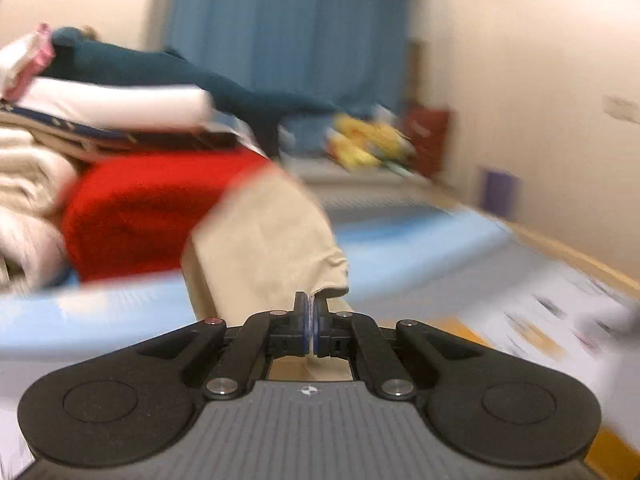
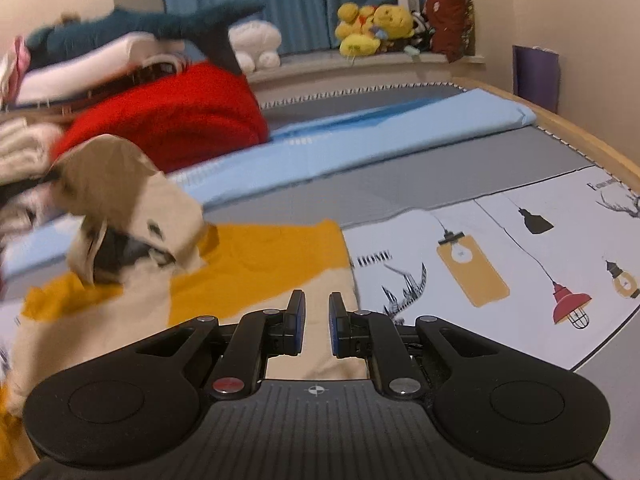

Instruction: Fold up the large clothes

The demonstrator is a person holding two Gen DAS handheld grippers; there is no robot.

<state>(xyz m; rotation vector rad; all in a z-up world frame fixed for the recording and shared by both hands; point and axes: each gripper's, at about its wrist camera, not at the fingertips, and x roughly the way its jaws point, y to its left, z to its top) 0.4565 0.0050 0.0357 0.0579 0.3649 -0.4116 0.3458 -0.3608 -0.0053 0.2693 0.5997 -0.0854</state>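
Note:
My left gripper (image 1: pixel 312 307) is shut on the edge of a beige garment (image 1: pixel 264 240) and holds it lifted above the bed. In the right wrist view the same beige garment (image 2: pixel 132 200) hangs bunched in the air at the left, its lower part lying on the bed below my right gripper (image 2: pixel 317 307). My right gripper is open and empty, just above the beige cloth. A yellow-and-white cloth (image 2: pixel 256 256) lies under the garment.
A red folded garment (image 2: pixel 172 124) and a pile of white clothes (image 1: pixel 116 108) with a blue shark plush (image 2: pixel 160 24) sit at the left. A light blue sheet (image 2: pixel 380 128) crosses the bed. A lamp-print sheet (image 2: pixel 500 264) lies right. Yellow plush toys (image 2: pixel 372 28) line the sill.

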